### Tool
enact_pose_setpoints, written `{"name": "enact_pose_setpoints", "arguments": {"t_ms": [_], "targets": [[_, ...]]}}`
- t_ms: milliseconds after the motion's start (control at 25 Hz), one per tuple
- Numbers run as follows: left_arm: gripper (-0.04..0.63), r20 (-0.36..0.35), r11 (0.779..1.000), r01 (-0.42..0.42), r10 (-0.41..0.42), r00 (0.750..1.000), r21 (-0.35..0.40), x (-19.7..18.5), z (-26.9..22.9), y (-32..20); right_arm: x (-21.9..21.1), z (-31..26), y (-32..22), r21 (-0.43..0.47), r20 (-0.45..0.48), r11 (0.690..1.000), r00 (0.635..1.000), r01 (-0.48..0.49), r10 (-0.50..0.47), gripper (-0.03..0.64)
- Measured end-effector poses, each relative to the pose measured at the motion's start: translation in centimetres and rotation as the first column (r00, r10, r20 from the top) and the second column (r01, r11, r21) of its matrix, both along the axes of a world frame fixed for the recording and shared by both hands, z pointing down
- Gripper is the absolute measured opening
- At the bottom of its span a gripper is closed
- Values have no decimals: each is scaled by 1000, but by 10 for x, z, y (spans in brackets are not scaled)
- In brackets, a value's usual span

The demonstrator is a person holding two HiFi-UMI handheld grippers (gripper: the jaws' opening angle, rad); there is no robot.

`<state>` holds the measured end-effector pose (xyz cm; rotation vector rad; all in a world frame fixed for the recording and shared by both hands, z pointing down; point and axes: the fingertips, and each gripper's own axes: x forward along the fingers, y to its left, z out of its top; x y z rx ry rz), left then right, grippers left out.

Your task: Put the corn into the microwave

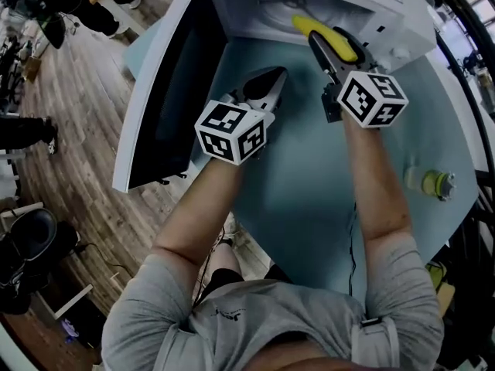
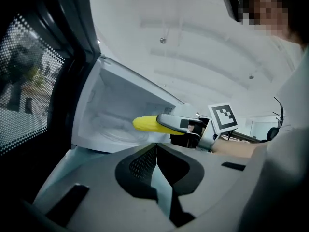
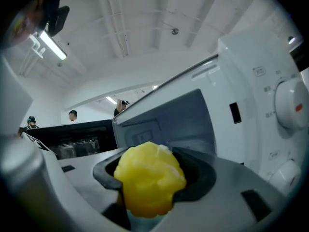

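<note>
The yellow corn (image 1: 321, 34) is clamped lengthwise in my right gripper (image 1: 331, 46), its tip at the mouth of the white microwave (image 1: 371, 6). In the right gripper view the corn's end (image 3: 149, 178) fills the space between the jaws, with the oven cavity (image 3: 178, 120) straight ahead. The left gripper view shows the corn (image 2: 147, 123) in front of the cavity and its glass turntable (image 2: 113, 129). My left gripper (image 1: 267, 83) hovers over the table beside the open door (image 1: 166, 83), jaws shut and empty (image 2: 157, 156).
The microwave stands at the far edge of a light blue table (image 1: 309, 199), its door swung open to the left. A small bottle with a green cap (image 1: 431, 182) lies at the table's right edge. The control panel with dials (image 3: 289, 105) is to the right of the cavity.
</note>
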<state>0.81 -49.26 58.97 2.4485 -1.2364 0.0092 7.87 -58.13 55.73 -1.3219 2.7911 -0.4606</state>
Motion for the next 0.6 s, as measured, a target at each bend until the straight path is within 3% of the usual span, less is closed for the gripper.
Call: {"name": "enact_pose_setpoints", "arguments": {"t_ms": [320, 600], "targets": [[20, 18, 1000, -4, 3, 1000, 6, -9, -1, -26, -32, 14, -51, 24, -128, 999, 991, -46, 48, 256], [20, 23, 1000, 7, -7, 1000, -16, -12, 11, -37, -31, 31, -91, 14, -233, 995, 967, -100, 100, 256]]}}
